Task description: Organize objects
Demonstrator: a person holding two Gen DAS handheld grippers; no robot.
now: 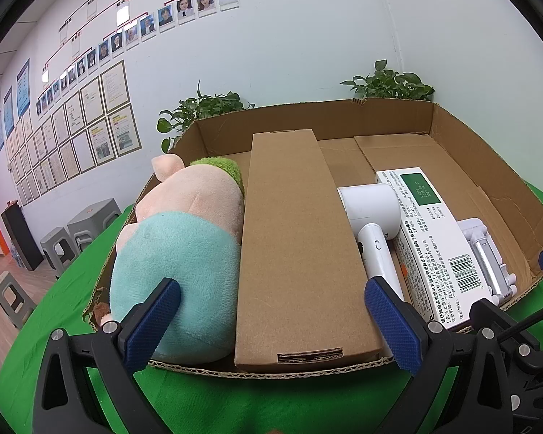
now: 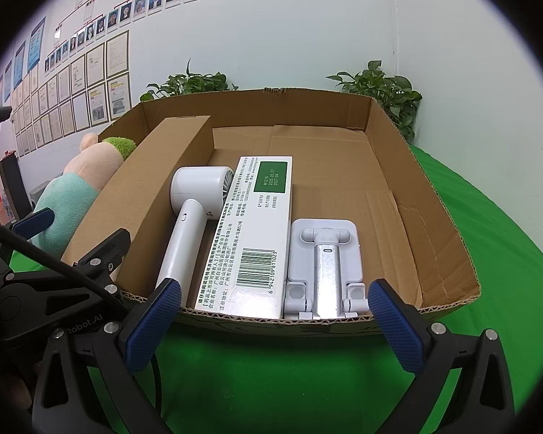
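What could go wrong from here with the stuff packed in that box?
1. The plush toy bulges over the cardboard tray's left wall; a nudge could tip it out.
2. The hair dryer, white carton and phone stand lie tightly side by side, so either open hand-held gripper may snag a neighbour.

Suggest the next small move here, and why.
Probably draw both tongs, left and right, back from the cardboard tray: both are open and empty, and the plush toy, hair dryer and phone stand already lie inside.

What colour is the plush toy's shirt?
Light teal on the plush toy; clearest in the left wrist view.
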